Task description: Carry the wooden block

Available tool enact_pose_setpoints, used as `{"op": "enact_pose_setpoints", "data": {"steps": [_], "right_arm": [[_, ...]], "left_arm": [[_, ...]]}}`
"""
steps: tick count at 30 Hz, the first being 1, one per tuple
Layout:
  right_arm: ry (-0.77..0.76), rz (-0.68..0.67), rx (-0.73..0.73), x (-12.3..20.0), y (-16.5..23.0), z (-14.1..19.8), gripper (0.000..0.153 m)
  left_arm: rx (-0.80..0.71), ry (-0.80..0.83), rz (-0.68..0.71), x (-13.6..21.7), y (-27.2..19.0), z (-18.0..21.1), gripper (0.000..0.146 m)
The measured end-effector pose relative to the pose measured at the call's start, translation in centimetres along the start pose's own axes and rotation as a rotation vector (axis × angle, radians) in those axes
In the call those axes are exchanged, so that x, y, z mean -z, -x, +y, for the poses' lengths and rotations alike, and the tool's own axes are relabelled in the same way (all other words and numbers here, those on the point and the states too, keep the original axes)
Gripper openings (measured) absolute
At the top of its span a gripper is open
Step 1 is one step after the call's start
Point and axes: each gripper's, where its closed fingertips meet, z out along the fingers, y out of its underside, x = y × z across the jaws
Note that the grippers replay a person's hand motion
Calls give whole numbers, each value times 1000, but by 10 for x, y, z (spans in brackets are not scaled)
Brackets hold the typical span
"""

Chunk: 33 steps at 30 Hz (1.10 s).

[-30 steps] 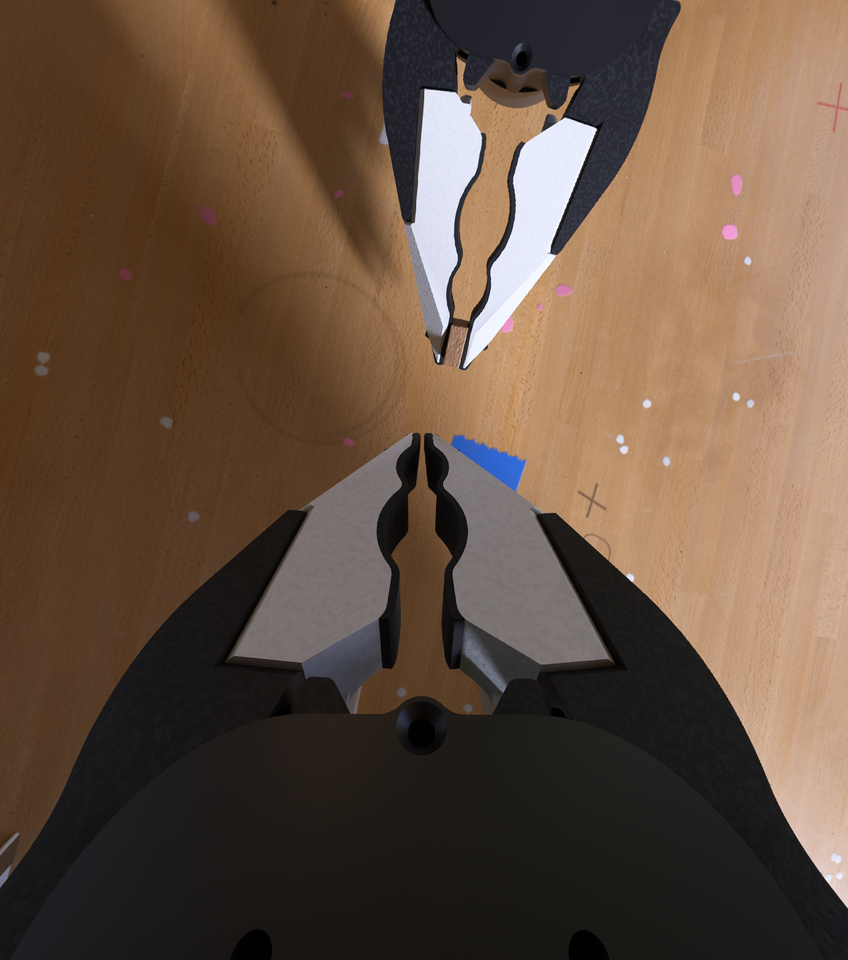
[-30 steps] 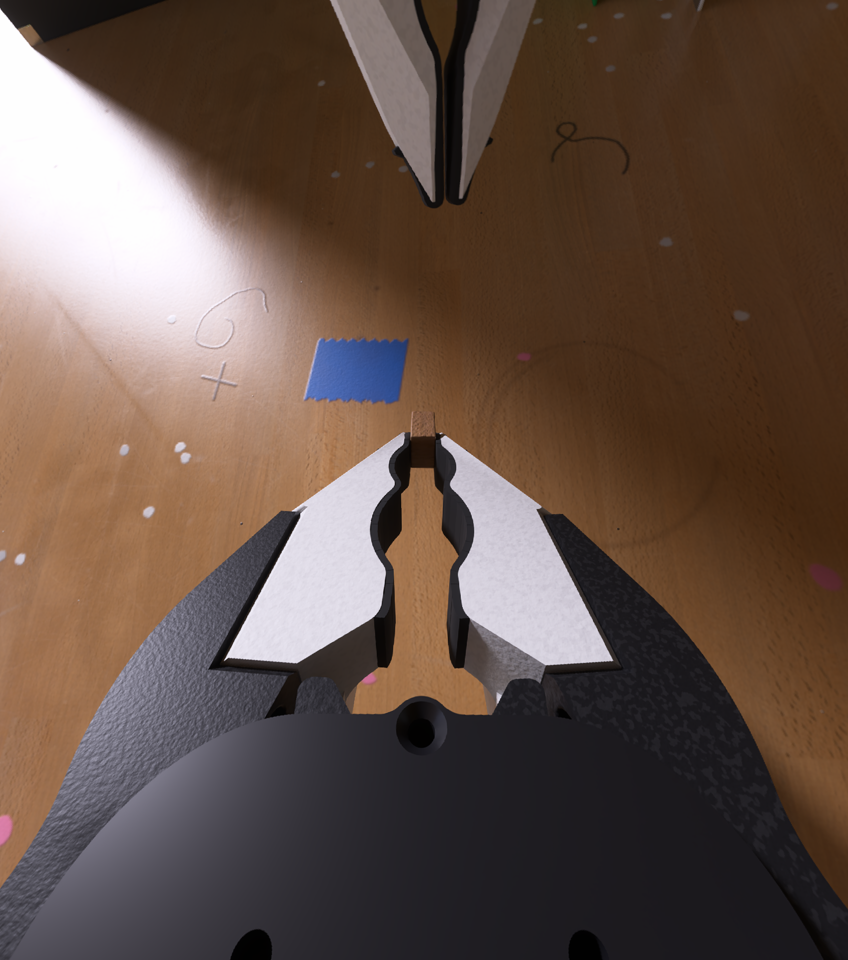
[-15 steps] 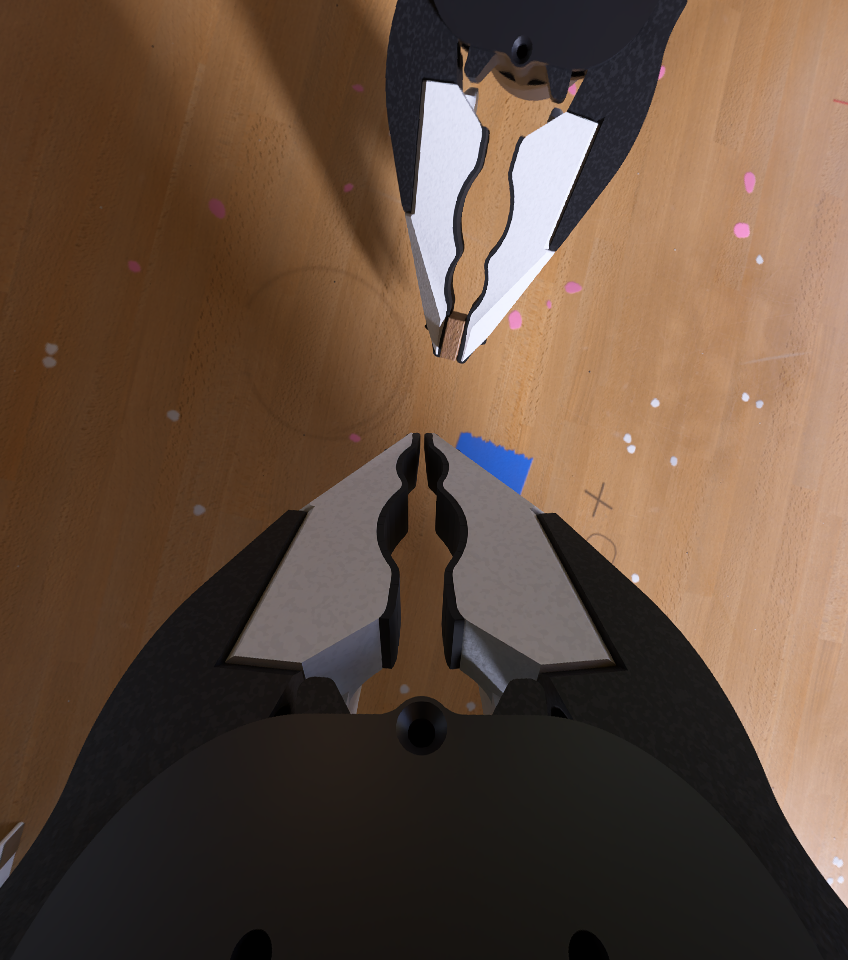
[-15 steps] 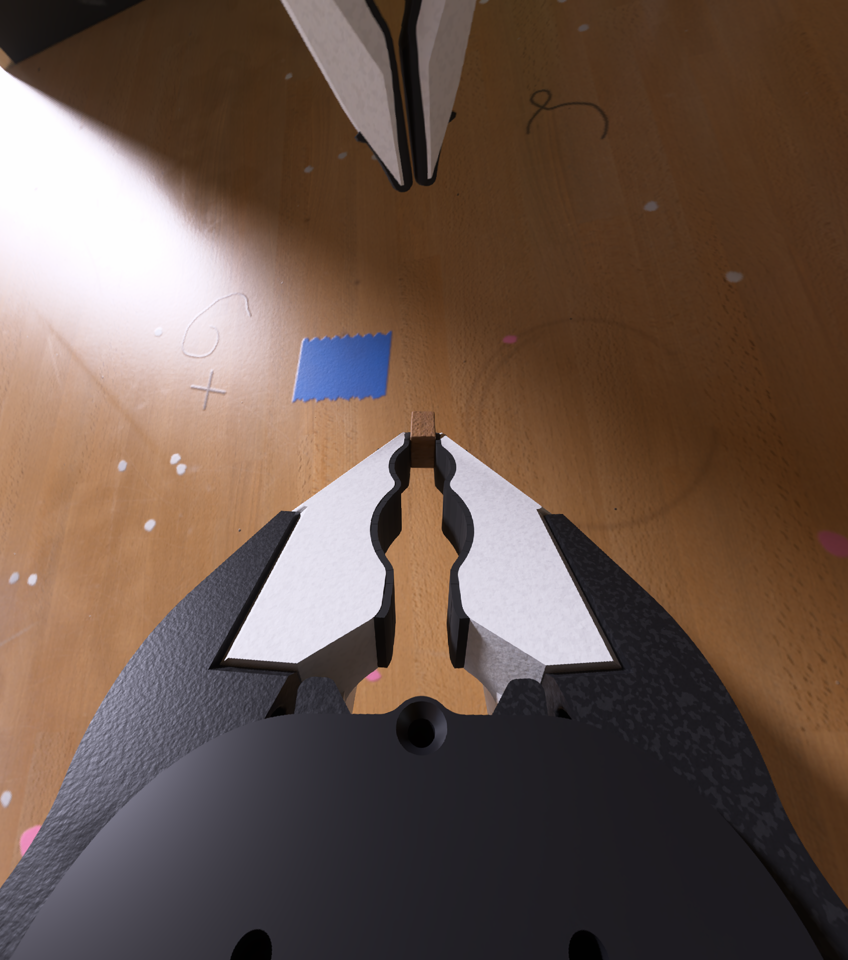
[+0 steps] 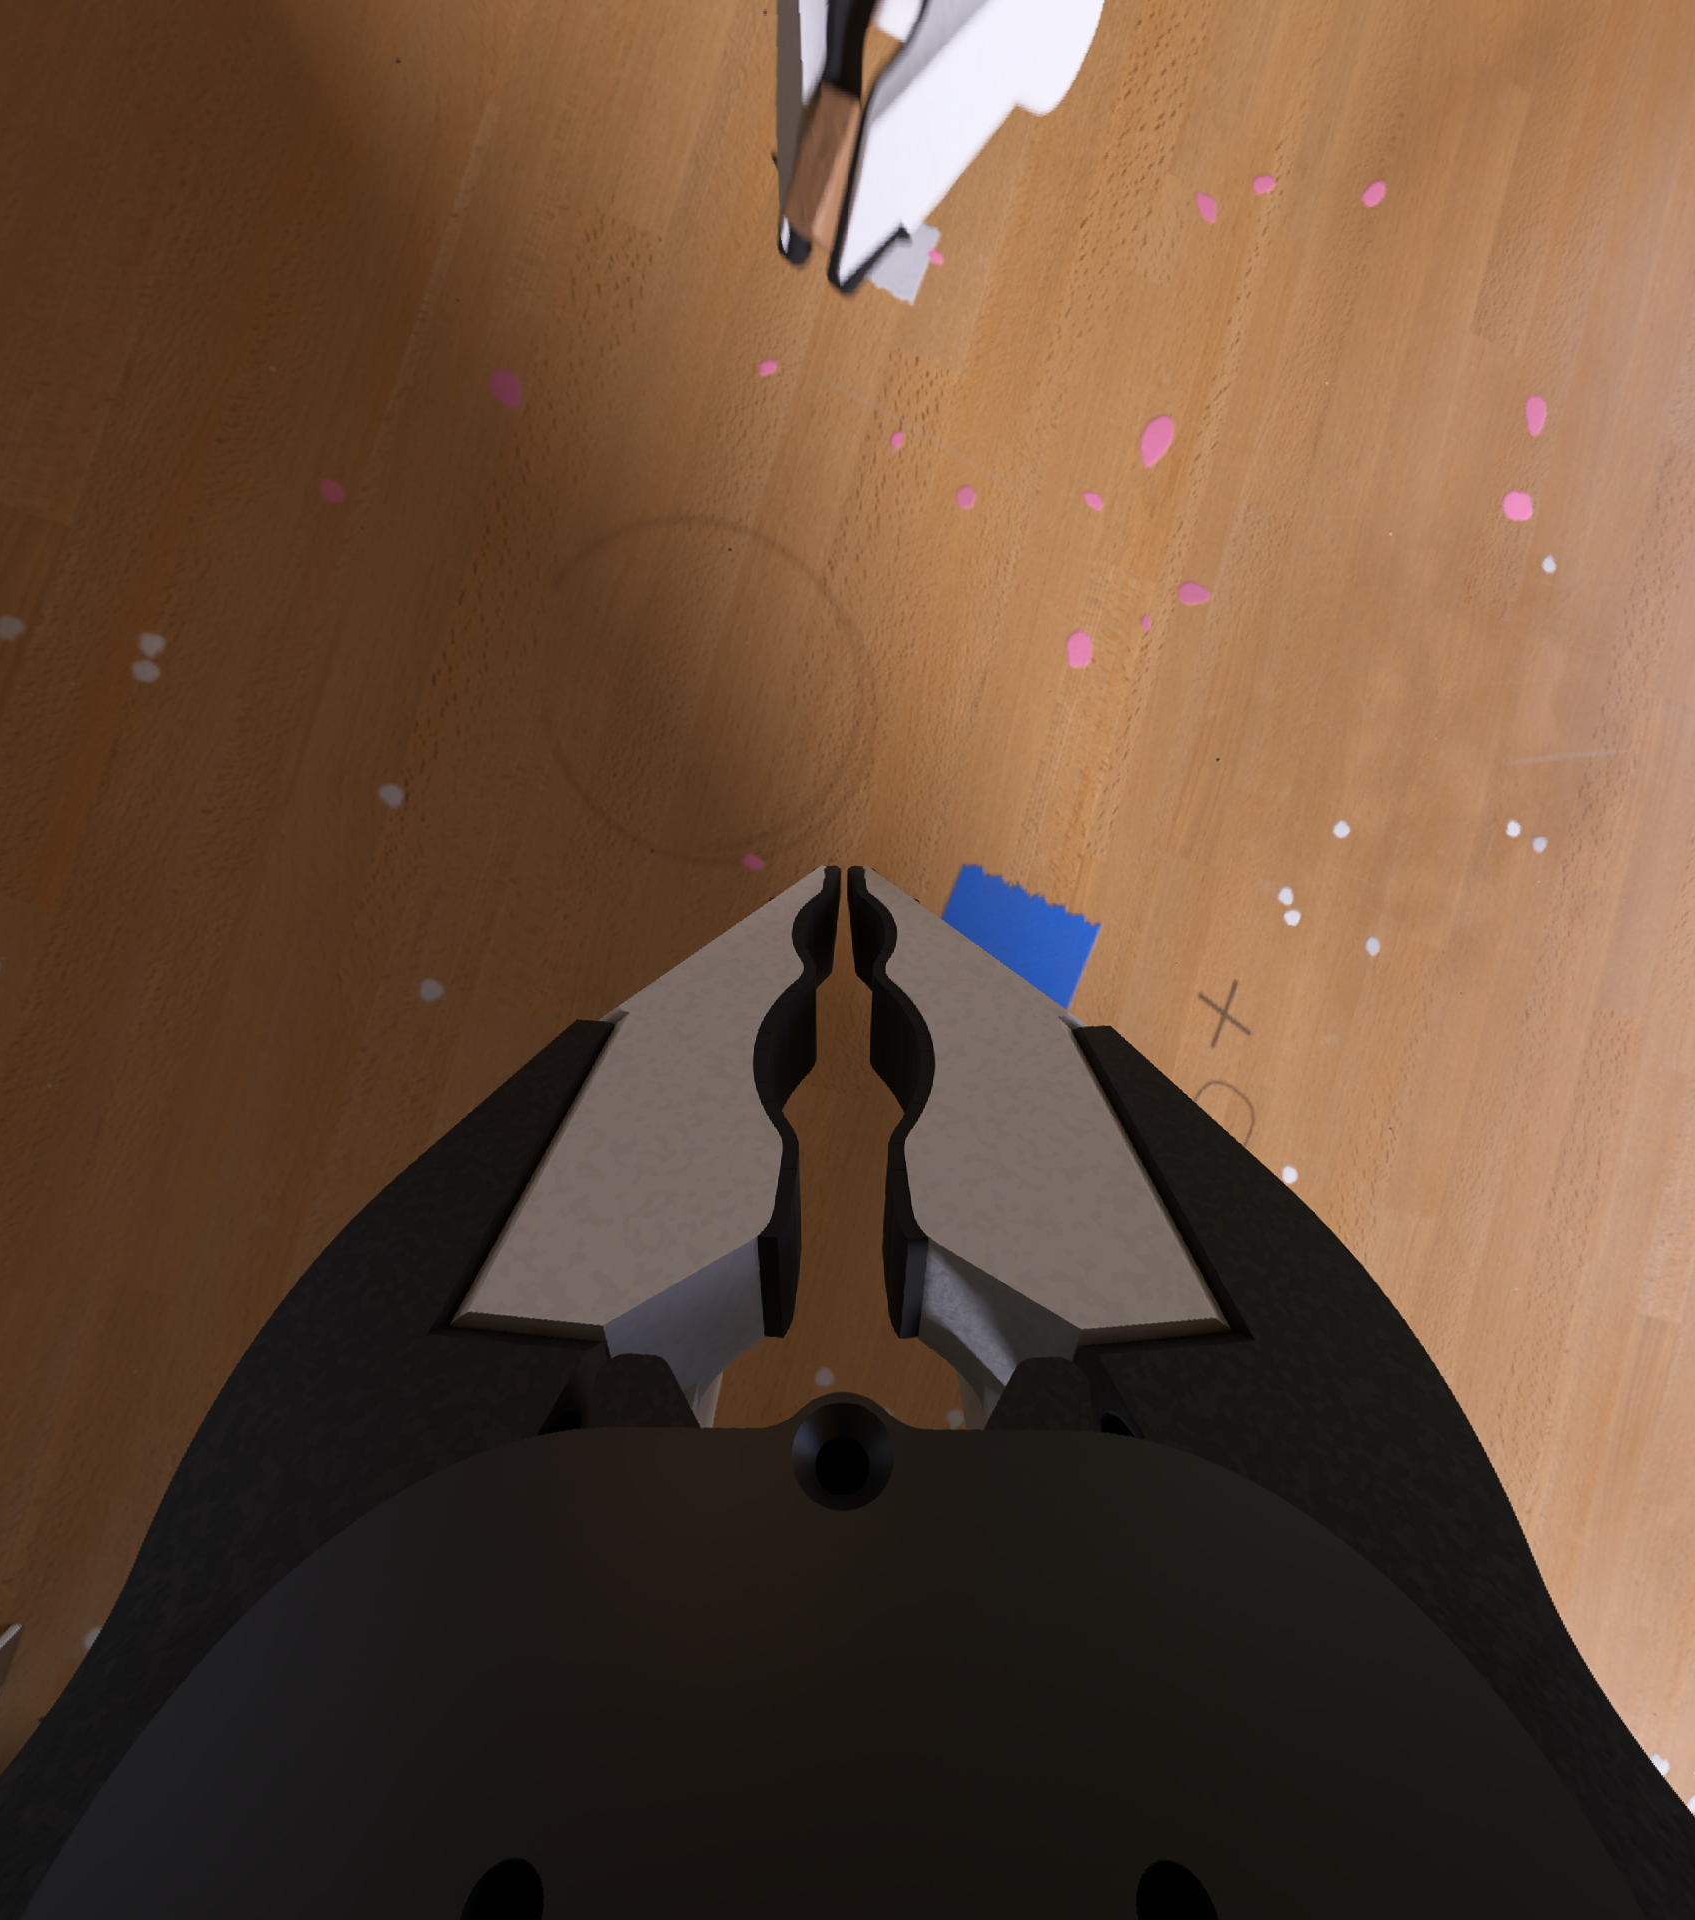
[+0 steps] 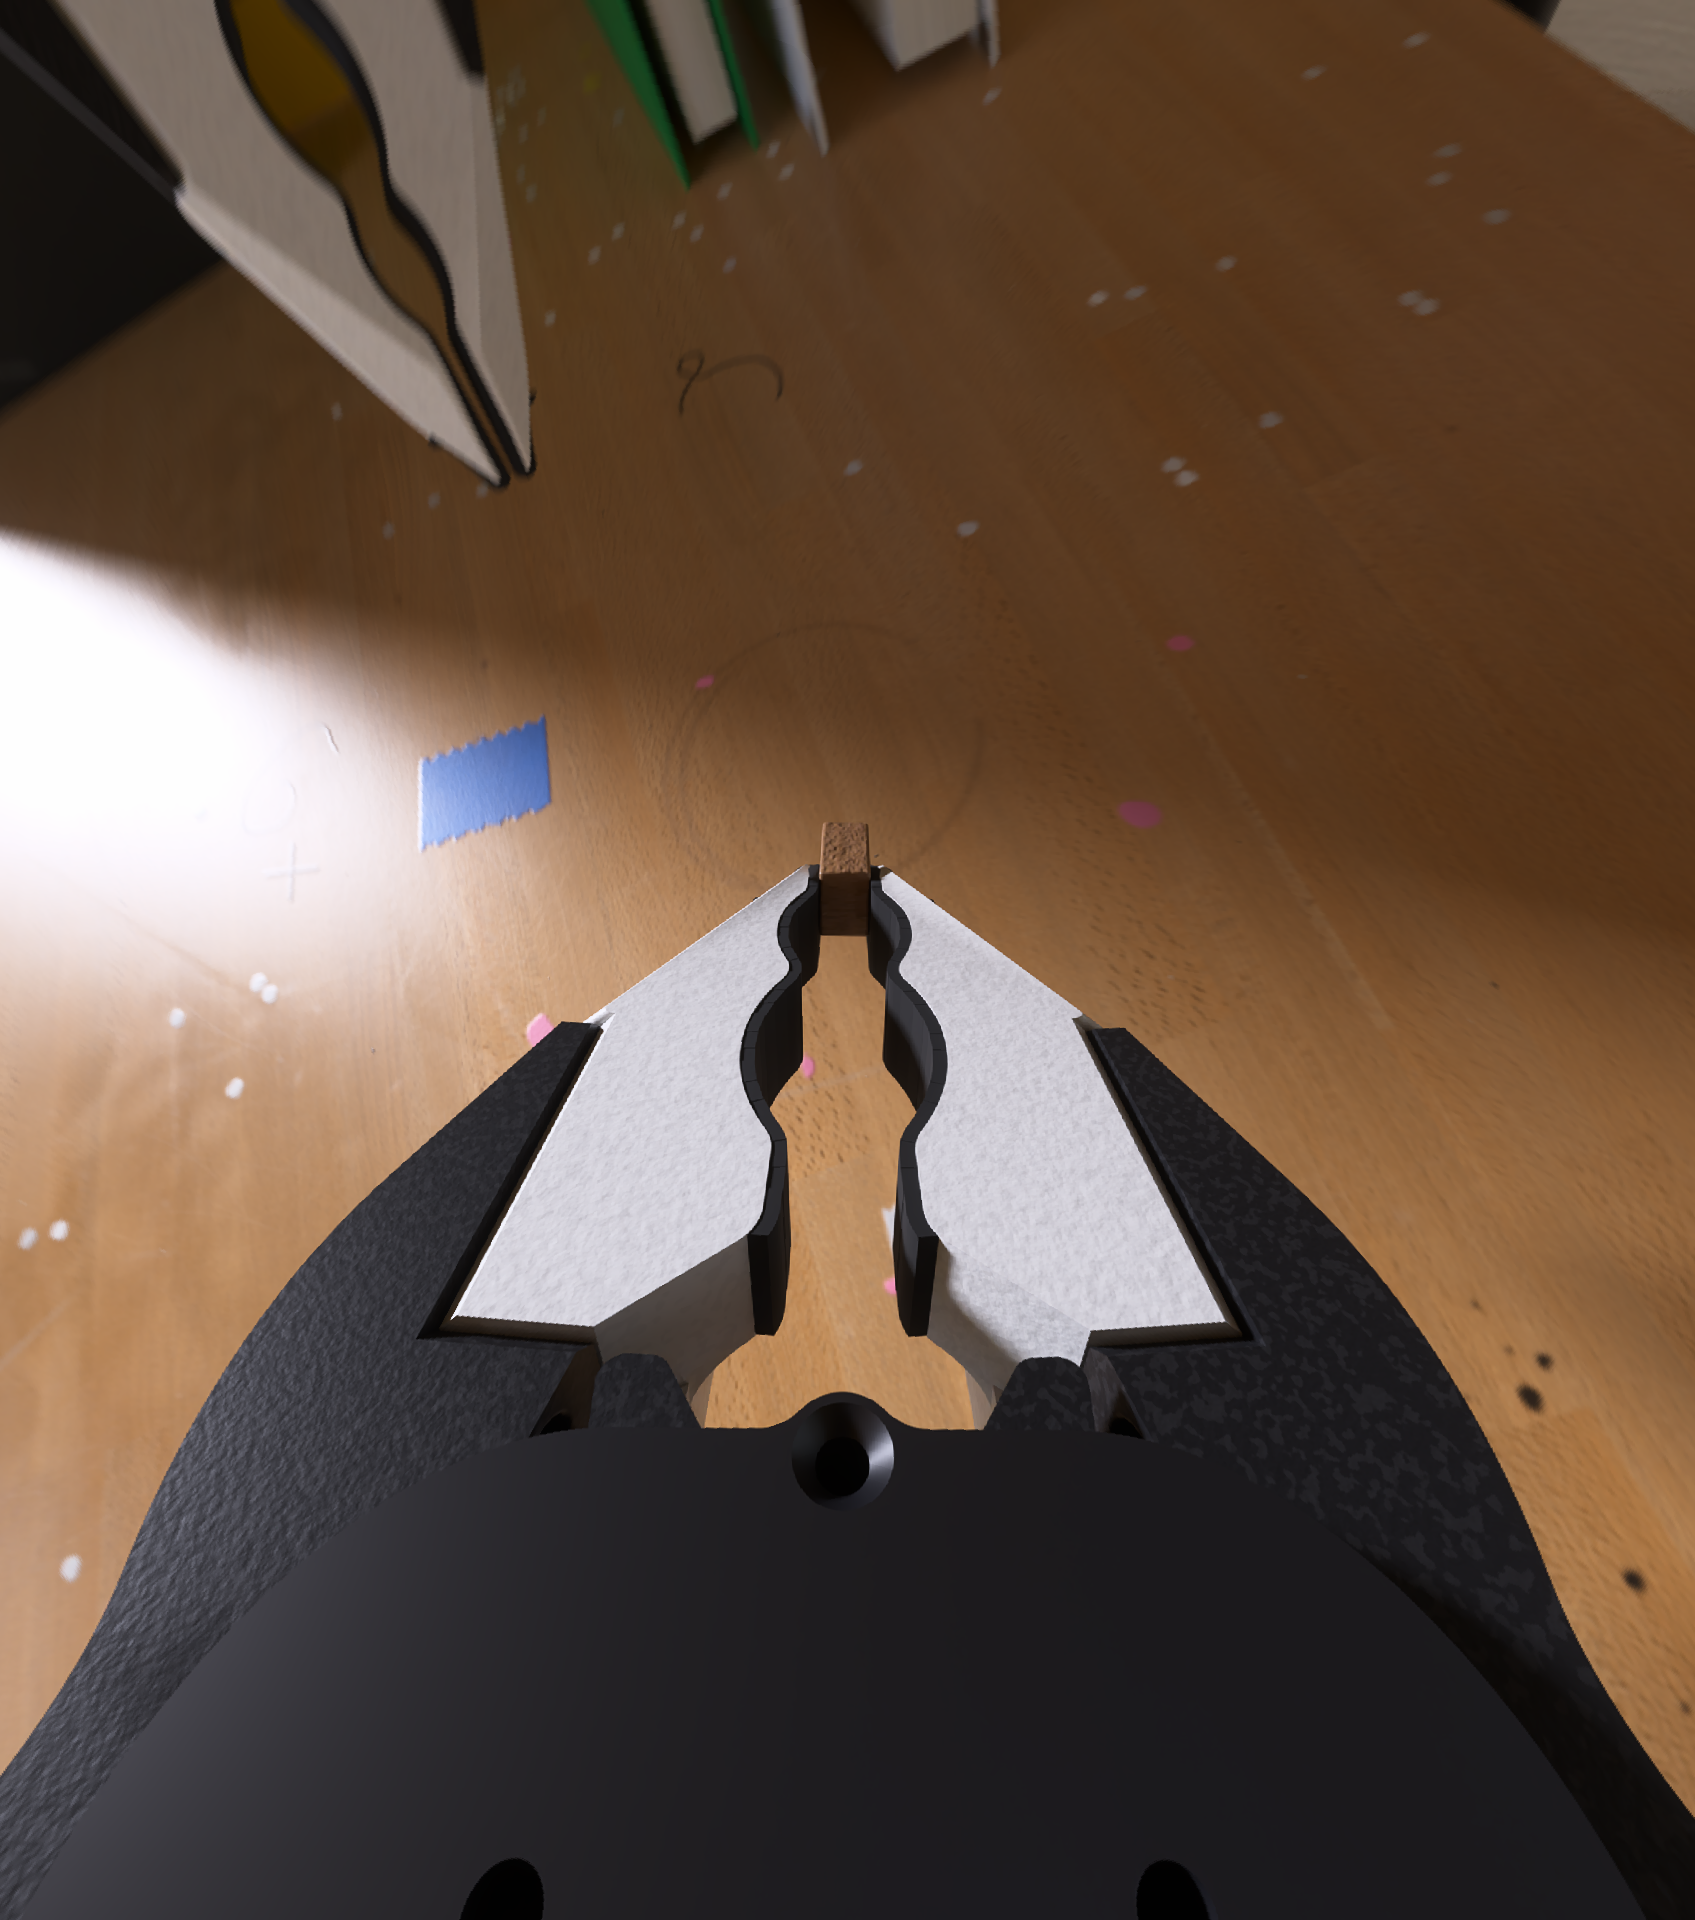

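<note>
My right gripper [image 6: 845,878] has its jaws clamped on the small wooden block [image 6: 844,883], pinched at the very tips above the table [image 6: 1238,831]; it looks light, stiff and easily twisted loose, while my left gripper [image 5: 844,873] hangs closed on nothing.

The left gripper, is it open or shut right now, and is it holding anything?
Shut and empty: the left gripper has its fingertips nearly touching with nothing between them. The wooden block sits in the right gripper.

Speckled wooden tabletop [image 6: 1342,935], blue tape patch [image 6: 484,781], bright glare.
</note>
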Motion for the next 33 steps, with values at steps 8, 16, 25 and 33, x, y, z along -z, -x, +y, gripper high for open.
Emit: {"op": "enact_pose_setpoints", "data": {"steps": [8,16,25,33], "right_arm": [[13,7,-71,13,-10,-3,8],[106,84,-38,37,-2,2,7],[318,31,-114,21,-11,21,7],[343,40,-176,10,-5,45,7]], "left_arm": [[-4,-2,5,-2,-2,-2,1],[-15,6,-4,-3,-5,-3,1],[-21,39,-1,-15,-6,-1,1],[50,66,-2,-26,11,10,1]]}}
